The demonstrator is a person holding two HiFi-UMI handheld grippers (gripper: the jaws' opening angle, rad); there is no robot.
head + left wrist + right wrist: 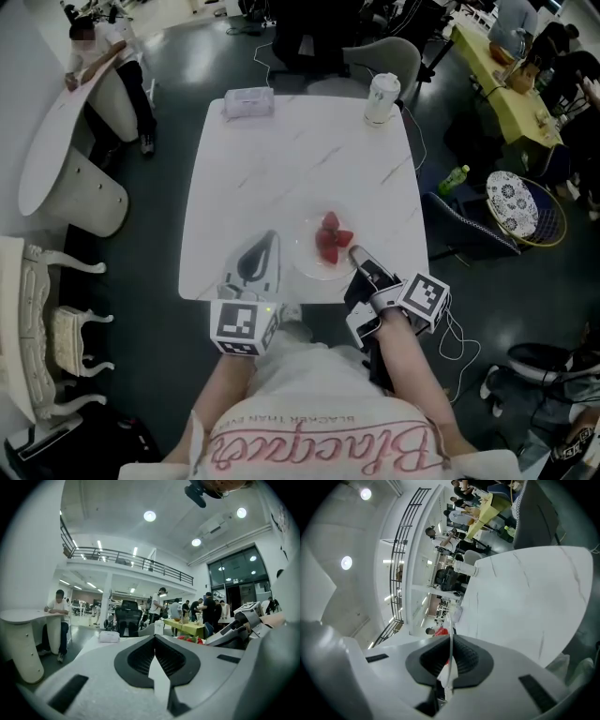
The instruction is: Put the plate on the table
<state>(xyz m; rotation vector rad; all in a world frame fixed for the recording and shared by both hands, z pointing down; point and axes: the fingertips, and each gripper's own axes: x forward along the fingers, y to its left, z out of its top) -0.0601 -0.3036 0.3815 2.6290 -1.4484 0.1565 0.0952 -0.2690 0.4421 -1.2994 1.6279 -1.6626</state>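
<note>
A clear plate (pixel 307 258) with red strawberries (pixel 331 238) is over the white marble table (pixel 281 159), near its front edge. I cannot tell whether it rests on the top. My right gripper (pixel 356 253) is shut on the plate's near right rim. In the right gripper view the thin rim (pixel 450 620) runs edge-on between the closed jaws of that gripper (pixel 451 638), with the strawberries (pixel 440 631) just past them. My left gripper (pixel 268 238) is shut on nothing, just left of the plate, and its own view shows its jaws (pixel 154 639) pressed together.
A lidded cup (pixel 382 97) and a tissue pack (pixel 248 101) stand at the table's far edge. A grey chair (pixel 380 58) is behind the table. People sit and stand at other tables around the room. A green bottle (pixel 455 178) lies on the floor at the right.
</note>
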